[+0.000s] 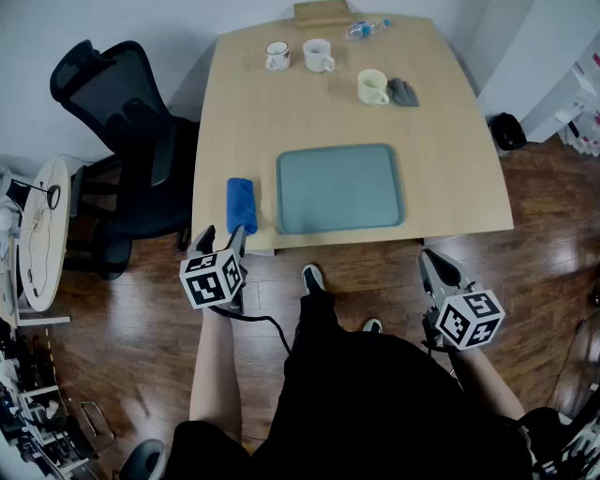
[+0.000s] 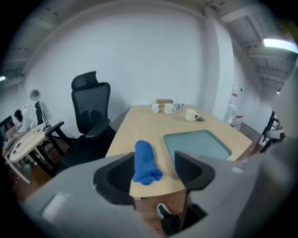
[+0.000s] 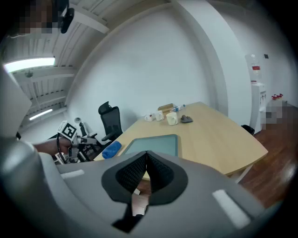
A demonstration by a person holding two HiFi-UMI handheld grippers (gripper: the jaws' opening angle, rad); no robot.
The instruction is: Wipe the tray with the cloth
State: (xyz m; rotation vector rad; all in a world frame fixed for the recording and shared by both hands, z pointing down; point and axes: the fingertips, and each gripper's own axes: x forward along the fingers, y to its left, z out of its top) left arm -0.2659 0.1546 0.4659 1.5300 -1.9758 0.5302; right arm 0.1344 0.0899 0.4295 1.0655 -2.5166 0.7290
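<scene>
A grey-green tray [image 1: 339, 187] lies empty near the front edge of the wooden table [image 1: 450, 159]. Just left of it lies a rolled blue cloth [image 1: 241, 204]. My left gripper [image 1: 225, 236] hovers off the table's front edge, a little short of the cloth, jaws open and empty. In the left gripper view the cloth [image 2: 146, 161] shows ahead between the open jaws of the left gripper [image 2: 153, 163], with the tray [image 2: 197, 143] to its right. My right gripper [image 1: 431, 258] hangs below the table's front right, shut and empty. The right gripper view shows the right gripper [image 3: 146, 160], the tray [image 3: 156, 143] and the cloth [image 3: 111, 149].
At the table's far end stand three mugs [image 1: 277, 55] [image 1: 319, 55] [image 1: 373, 87], a grey object [image 1: 404, 92], a plastic bottle [image 1: 366, 29] and a wooden box [image 1: 322, 13]. A black office chair [image 1: 131, 141] stands left of the table, and a round white side table [image 1: 42, 230] further left.
</scene>
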